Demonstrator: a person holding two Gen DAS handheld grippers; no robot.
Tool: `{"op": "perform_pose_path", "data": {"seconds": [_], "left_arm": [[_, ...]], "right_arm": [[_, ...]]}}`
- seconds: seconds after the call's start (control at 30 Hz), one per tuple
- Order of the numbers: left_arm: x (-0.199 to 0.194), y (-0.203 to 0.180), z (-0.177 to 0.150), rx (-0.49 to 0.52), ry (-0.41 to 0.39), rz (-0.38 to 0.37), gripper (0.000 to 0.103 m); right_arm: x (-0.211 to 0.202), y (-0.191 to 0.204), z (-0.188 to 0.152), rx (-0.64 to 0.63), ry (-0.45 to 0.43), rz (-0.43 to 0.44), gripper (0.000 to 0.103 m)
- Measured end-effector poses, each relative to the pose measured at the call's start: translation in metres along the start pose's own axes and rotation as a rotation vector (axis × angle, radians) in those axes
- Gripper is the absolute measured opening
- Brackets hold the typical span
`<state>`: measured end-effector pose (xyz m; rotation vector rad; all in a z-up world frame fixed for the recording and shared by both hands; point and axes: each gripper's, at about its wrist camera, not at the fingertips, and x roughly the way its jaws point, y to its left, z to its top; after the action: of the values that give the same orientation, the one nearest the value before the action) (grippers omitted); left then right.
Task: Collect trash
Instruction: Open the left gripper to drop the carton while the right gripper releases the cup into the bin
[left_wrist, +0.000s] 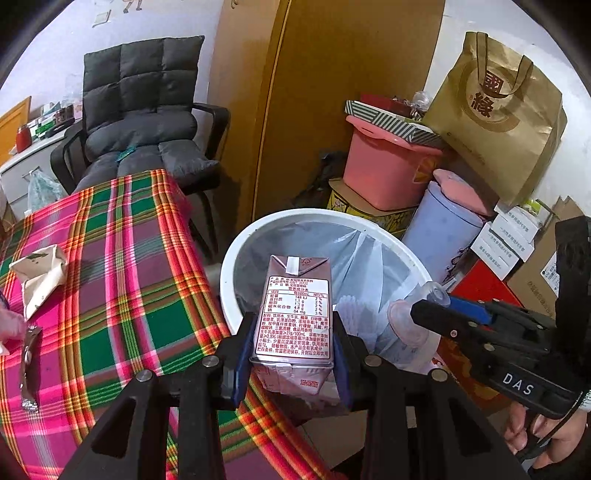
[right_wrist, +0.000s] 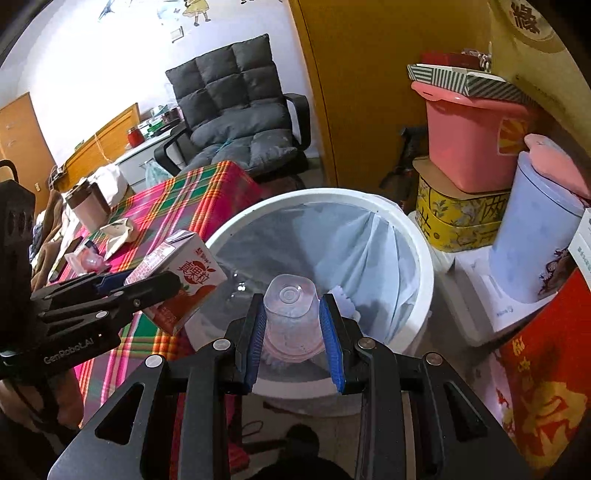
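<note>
My left gripper (left_wrist: 293, 332) is shut on a pink drink carton (left_wrist: 295, 306), held over the near rim of a white trash bin (left_wrist: 236, 258) lined with a clear bag. The same carton (right_wrist: 181, 280) shows from the side in the right wrist view, clamped by the left gripper (right_wrist: 155, 286). My right gripper (right_wrist: 293, 325) is shut on a small clear plastic cup (right_wrist: 291, 314), upside down, above the bin (right_wrist: 421, 258). In the left wrist view that cup (left_wrist: 410, 317) sits at the right gripper (left_wrist: 424, 314), over the bin's right side.
A plaid tablecloth (left_wrist: 122, 280) covers the table left of the bin, with a crumpled white wrapper (left_wrist: 40, 277) and a foil wrapper (left_wrist: 29, 369) on it. A padded chair (left_wrist: 144, 122) stands behind. Pink tub (left_wrist: 388, 170), lilac bucket (left_wrist: 439, 236), boxes and a gold bag (left_wrist: 498, 114) crowd the right.
</note>
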<state>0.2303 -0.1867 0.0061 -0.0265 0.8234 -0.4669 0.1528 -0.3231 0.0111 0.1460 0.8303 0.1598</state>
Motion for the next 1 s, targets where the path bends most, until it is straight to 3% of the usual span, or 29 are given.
{"op": "perform_pose_path", "data": {"seconds": [0.3,0.37,0.43,0.8,1.0], "left_arm": [[0.02,-0.005,0.004,0.009,0.03,-0.044,0.038],[0.021,-0.006,0.004,0.008,0.029,-0.053,0.041],[0.021,-0.005,0.004,0.004,0.025,-0.056,0.048],[-0.002,0.004,-0.003,-0.038,-0.003,-0.04,0.048],[-0.031,0.024,-0.018,-0.084,-0.033,0.029,0.048]], "right_arm": [[0.018,-0.011,0.001,0.015,0.047,-0.011,0.033],[0.018,-0.013,0.001,0.021,0.044,-0.016,0.039],[0.018,-0.015,0.001,0.031,0.041,-0.013,0.059],[0.003,-0.007,-0.004,0.026,0.013,0.002,0.059],[-0.002,0.01,-0.009,-0.005,0.014,0.027,0.059]]}}
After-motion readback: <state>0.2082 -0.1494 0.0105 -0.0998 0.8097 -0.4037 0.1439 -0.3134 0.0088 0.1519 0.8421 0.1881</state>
